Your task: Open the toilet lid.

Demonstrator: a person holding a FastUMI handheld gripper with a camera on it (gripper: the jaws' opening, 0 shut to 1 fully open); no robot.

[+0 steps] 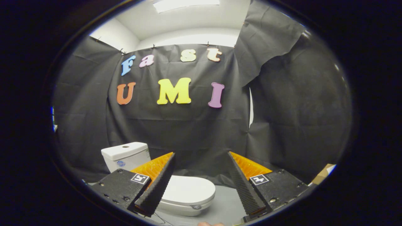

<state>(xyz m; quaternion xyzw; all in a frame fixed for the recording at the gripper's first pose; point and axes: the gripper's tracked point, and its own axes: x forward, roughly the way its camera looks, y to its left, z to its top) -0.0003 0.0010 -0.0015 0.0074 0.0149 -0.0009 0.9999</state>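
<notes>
A white toilet stands on the floor below and ahead of my gripper (201,155). Its lid (188,190) lies flat and shut over the bowl, partly behind my left finger (157,185). The white tank (125,155) rises behind the lid, beyond the left finger. My fingers stand wide apart with nothing between them, well above the lid and not touching it. The right finger (243,185) hangs over bare floor to the right of the bowl.
Black cloth walls close the booth behind and to the right of the toilet. Grey floor (226,204) spreads to the right of the bowl. A brown cardboard piece (322,175) sits low at the far right. A fingertip of a hand (209,224) shows at the bottom.
</notes>
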